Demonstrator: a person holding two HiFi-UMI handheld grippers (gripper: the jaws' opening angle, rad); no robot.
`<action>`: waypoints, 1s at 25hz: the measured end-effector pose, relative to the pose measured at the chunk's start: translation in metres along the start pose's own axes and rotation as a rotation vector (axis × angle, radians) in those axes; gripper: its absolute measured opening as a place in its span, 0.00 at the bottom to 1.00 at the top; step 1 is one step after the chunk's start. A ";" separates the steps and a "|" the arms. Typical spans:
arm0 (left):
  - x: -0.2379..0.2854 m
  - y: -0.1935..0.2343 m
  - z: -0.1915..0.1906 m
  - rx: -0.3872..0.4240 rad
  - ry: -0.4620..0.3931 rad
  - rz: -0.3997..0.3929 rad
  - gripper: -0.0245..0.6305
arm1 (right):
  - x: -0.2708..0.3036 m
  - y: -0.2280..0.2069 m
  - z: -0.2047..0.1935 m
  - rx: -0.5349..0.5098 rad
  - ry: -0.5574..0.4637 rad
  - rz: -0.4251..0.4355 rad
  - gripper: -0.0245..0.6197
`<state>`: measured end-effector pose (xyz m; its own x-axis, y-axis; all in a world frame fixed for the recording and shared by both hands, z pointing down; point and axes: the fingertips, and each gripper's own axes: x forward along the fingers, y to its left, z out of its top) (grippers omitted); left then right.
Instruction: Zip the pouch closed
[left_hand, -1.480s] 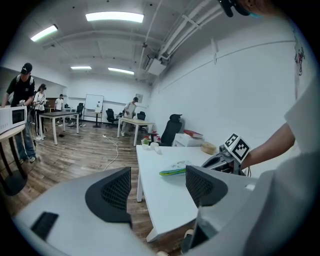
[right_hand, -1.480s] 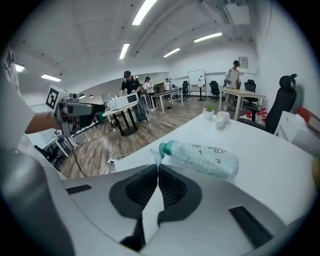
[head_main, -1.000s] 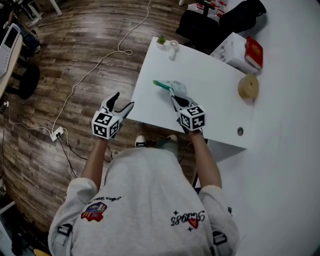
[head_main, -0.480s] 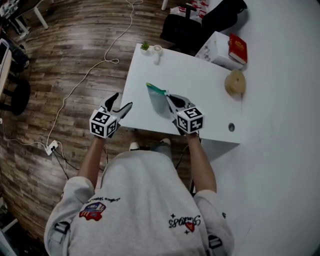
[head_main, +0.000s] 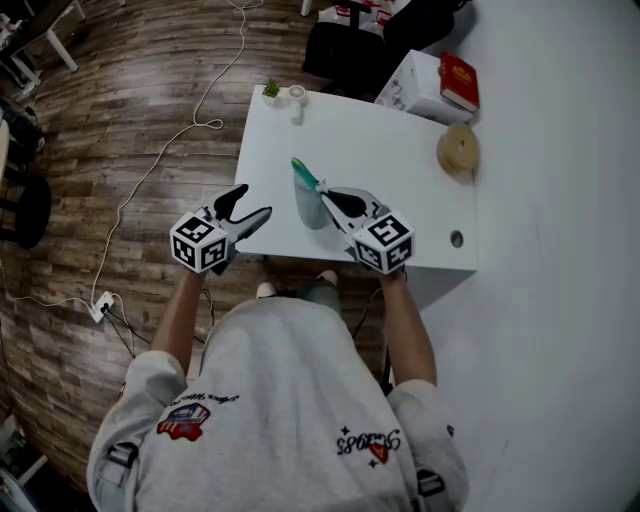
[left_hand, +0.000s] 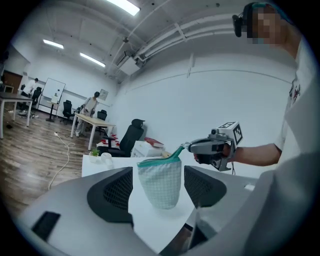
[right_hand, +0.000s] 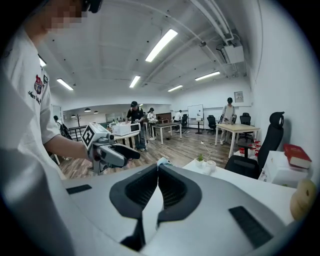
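A pale checked pouch (head_main: 308, 203) with a teal zip band hangs in the air over the white table (head_main: 400, 170). My right gripper (head_main: 322, 192) is shut on one end of that teal band. In the right gripper view only a pale scrap of the pouch (right_hand: 162, 162) shows past the closed jaws of the right gripper (right_hand: 158, 170). My left gripper (head_main: 250, 203) is open, off the table's left front edge, apart from the pouch. In the left gripper view the pouch (left_hand: 160, 182) hangs ahead between the spread jaws, with the right gripper (left_hand: 192, 146) holding its top corner.
A white box (head_main: 420, 88) with a red book (head_main: 459, 80) lies at the far right corner. A tape roll (head_main: 457, 149) lies beside it. A small plant (head_main: 271, 90) and a cup (head_main: 296, 95) stand at the far left corner. A black chair (head_main: 345, 50) stands behind.
The right gripper has lifted the pouch off the table, so it now hangs. The left gripper has risen and moved closer to the table's edge.
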<state>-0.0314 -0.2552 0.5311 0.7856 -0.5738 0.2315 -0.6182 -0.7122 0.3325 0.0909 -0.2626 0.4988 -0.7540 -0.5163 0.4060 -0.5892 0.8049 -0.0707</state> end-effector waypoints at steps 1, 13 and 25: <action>0.001 -0.004 0.002 -0.018 -0.010 -0.025 0.52 | -0.001 0.001 0.001 -0.013 0.001 -0.002 0.05; 0.013 -0.059 0.020 -0.228 -0.061 -0.364 0.47 | -0.008 0.020 0.000 -0.073 0.010 0.017 0.05; 0.024 -0.089 0.035 -0.624 -0.073 -0.643 0.45 | -0.020 0.050 0.001 -0.134 0.006 0.090 0.05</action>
<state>0.0419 -0.2193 0.4753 0.9583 -0.1793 -0.2224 0.0839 -0.5676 0.8190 0.0760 -0.2123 0.4859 -0.8002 -0.4389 0.4087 -0.4748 0.8800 0.0153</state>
